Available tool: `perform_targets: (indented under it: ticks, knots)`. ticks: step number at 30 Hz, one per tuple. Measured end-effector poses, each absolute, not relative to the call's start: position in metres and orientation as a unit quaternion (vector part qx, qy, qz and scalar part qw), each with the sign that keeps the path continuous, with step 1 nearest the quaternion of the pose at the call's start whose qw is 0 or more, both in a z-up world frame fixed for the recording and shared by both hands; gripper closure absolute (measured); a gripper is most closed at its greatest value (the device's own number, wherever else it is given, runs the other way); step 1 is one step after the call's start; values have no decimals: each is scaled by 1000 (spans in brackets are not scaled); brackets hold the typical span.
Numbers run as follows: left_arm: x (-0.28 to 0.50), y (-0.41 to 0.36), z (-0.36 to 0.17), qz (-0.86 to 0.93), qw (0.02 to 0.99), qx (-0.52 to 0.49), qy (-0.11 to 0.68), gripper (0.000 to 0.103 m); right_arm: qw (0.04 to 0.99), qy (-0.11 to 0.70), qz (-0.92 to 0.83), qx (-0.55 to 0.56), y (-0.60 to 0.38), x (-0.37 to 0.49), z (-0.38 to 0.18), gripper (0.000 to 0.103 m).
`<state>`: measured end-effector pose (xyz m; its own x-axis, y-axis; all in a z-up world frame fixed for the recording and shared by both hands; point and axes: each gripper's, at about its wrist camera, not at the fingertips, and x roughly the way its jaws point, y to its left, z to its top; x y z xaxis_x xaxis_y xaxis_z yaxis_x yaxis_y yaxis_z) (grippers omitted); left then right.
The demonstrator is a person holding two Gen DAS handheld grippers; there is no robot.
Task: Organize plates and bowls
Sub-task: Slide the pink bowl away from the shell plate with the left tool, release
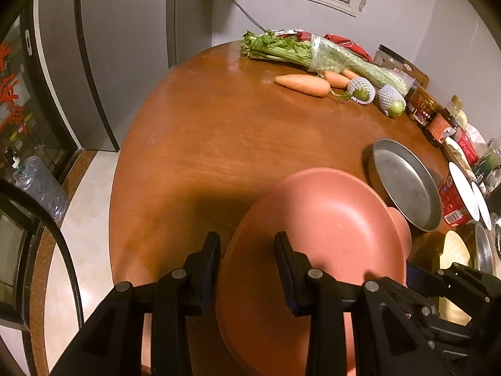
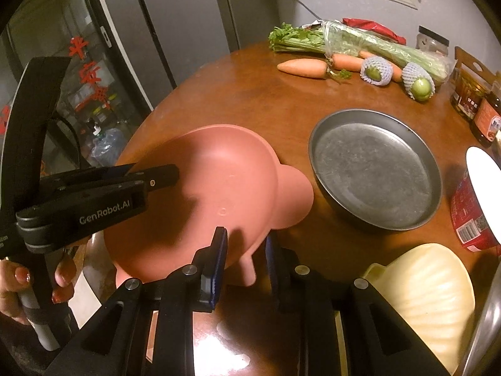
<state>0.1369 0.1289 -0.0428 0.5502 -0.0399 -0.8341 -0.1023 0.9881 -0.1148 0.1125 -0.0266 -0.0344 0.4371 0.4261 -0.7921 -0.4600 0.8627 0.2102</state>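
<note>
**Operator:** While both claws are on one dish, what is the status?

**Instructor:** The pink plastic dish with rounded ear-shaped tabs [image 2: 213, 188] is held tilted just above the near-left part of the round brown wooden table [image 2: 250, 100]. The left gripper [image 1: 247, 244] is clamped over its left rim, one finger above and one below. The right gripper [image 2: 245, 241] is closed down narrow, with a small pink tab on the dish's near edge between its fingers. Contact of the pads is not clearly visible there, so treat that grip as light.

**Operator:** Where does it go?

**Instructor:** Probably with the other tableware. The round grey metal pan [image 2: 375, 169] sits on the table just beside the ear tabs. The cream shell-shaped ribbed dish [image 2: 432, 282] lies nearer, to the right.

**Operator:** Procedure?

**Instructor:**
1. Level the dish before travel; both claws should move as one, or the plastic may twist.
2. Let the left claw carry the load. The tab hold should only steady.
3. Keep the ear tabs clear of the pan rim on approach.
4. Lower until the base rests fully, then release the tab side first.
</note>
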Motion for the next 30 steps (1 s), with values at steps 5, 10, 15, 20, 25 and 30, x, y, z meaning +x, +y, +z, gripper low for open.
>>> perform_targets:
  ticks: [5, 10, 15, 20, 25, 30]
  knots:
    - [134, 128, -41, 17, 879, -73, 470, 63, 851, 460, 253, -21, -28, 112, -32, 73]
    - [126, 131, -35, 25, 885, -75, 459, 54, 855, 459, 241, -11, -35, 112, -29, 66]
    - [115, 131, -18, 41, 896, -59, 439, 49, 864, 445, 234, -5, -45, 108, -18, 65]
    - [103, 124, 0, 40, 906, -52, 417, 43, 875, 428, 227, 6, -56, 101, -5, 64]
    - [90, 113, 18, 36, 917, -44, 395, 39, 889, 401, 220, 9, -66, 89, 12, 55]
    - [77, 99, 31, 29, 923, -33, 381, 38, 902, 377, 209, 10, -78, 76, 26, 54]
